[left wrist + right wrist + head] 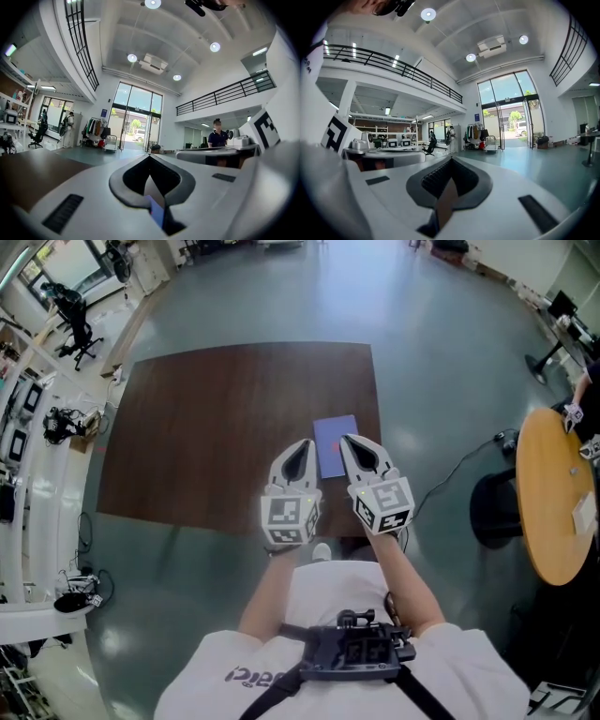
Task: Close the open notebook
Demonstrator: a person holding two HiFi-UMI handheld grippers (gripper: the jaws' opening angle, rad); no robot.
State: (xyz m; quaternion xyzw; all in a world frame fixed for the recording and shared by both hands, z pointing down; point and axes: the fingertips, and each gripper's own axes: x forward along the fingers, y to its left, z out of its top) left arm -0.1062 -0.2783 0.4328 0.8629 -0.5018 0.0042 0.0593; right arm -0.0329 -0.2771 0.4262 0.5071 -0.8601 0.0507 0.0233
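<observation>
A purple-blue notebook (335, 443) lies flat with its cover down on the dark brown table (216, 437), near the front right edge. My left gripper (307, 442) hovers just left of it and my right gripper (344, 439) just right of its near end; both point level across the table. Each has its jaws together at the tips with nothing held. In the left gripper view the left gripper (150, 157) shows a sliver of the blue notebook (157, 213) through the gap below its tips. In the right gripper view the right gripper (451, 160) shows only brown table (446, 201) through its gap.
A round light-wood table (553, 493) and a black stool (494, 509) with a floor cable stand to the right. Desks with equipment and an office chair (73, 320) line the left wall. A person (218, 137) stands behind a counter in the left gripper view.
</observation>
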